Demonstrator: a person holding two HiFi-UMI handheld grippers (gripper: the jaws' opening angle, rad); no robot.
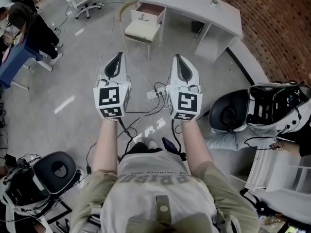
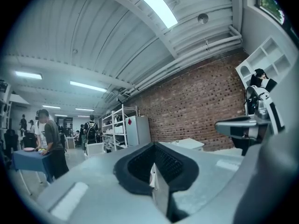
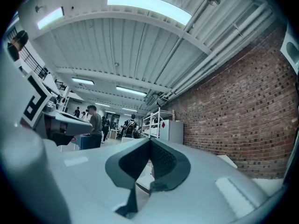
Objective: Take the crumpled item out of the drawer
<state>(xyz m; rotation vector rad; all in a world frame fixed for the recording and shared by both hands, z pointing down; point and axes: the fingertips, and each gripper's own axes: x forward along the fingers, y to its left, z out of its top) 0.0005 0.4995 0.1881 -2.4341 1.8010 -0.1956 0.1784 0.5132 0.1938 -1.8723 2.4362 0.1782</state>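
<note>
**White desk well ahead, nothing taken yet**

We hold the white plastic left gripper [image 1: 116,57] and right gripper [image 1: 178,58] over the grey floor [image 1: 73,81], jaws together on nothing. We judge the task not begun. The open white drawer [image 1: 146,14] of the desk [image 1: 194,6] stands well apart. Only the head view shows it, and the crumpled item is too small to tell. The gripper views show instead a red brick wall [image 2: 196,101].

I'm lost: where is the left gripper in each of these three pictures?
Head view: left gripper, left of centre, jaws shut.
Left gripper view: bottom centre, its own body filling the foreground.
Right gripper view: left edge, pointing right.
Shared landmark: the brick wall.
</note>
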